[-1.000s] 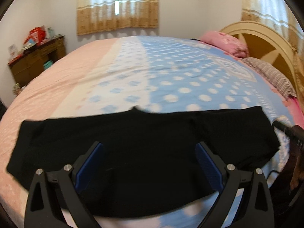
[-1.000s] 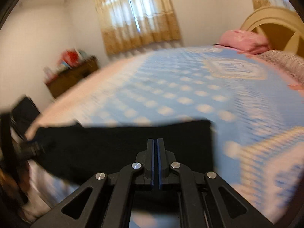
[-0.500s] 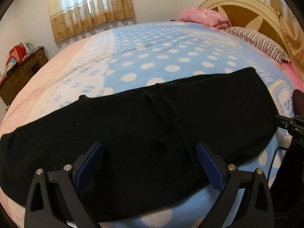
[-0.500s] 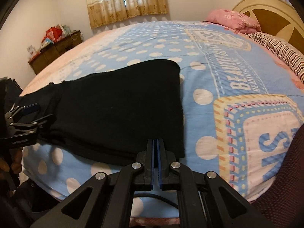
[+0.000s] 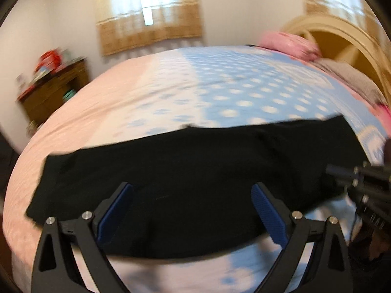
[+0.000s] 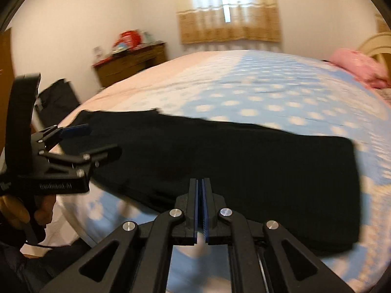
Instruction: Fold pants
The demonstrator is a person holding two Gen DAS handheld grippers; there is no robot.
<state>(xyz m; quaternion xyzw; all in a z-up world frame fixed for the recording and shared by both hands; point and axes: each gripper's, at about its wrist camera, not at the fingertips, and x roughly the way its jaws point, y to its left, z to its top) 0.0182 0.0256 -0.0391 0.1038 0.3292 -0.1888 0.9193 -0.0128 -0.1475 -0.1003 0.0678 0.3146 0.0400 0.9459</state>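
Grippers, left spread wide and right pressed together empty, are hovering over black pants lying flat on the bed, apparently still awaiting further folds.

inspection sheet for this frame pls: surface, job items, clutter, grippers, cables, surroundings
Surface: bed with pink and blue polka-dot cover, largely bare.
Job's things: black pants lying flat in a long strip across the near edge of the bed.
Clutter: nothing seen on the bed except a pink pillow at the headboard end.
Grippers: left gripper open over the pants, nothing between its pads; right gripper shut and empty, at the pants' near edge.
Cables: nothing seen clearly; frames are blurred.
Surroundings: wooden dresser with items on top, curtained window, cream headboard.
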